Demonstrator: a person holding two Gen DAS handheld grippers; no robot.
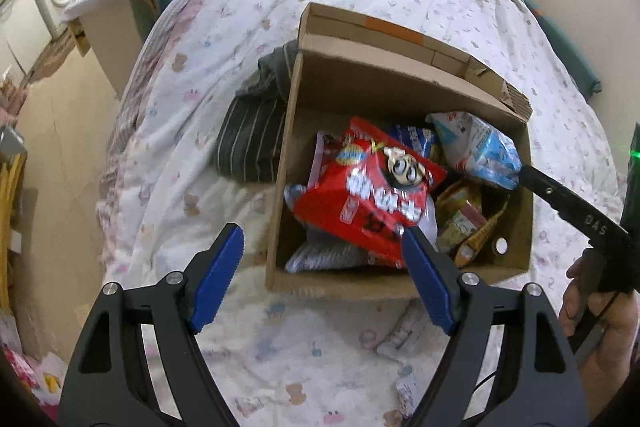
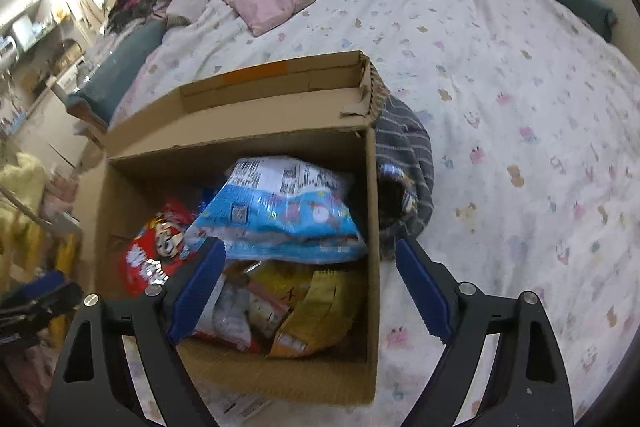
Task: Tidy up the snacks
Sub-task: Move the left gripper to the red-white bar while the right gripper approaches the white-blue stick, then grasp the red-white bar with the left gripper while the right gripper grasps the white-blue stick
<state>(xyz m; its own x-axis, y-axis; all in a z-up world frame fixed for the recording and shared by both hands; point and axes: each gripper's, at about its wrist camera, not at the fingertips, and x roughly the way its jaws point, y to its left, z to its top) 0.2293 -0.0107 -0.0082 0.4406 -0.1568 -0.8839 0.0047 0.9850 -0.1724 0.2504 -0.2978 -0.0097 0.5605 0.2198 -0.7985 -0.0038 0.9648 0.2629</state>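
While crumpled, red snack bag [image 1: 370,193] (cartoon face) tops cardboard box [image 1: 280,187].

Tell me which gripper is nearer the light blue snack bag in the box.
Right. The right gripper reaches into the cardboard box just below the light blue snack bag; the left gripper hovers across the box by the red bag.

Dim warm indoor light, motion-blurred snacks, heavy fisheye warping at edges

snack bags [image 1: 372,191] in cardboard box [image 2: 280,375] on bed [image 2: 500,75], folded cloth [image 1: 252,135] beside box's side
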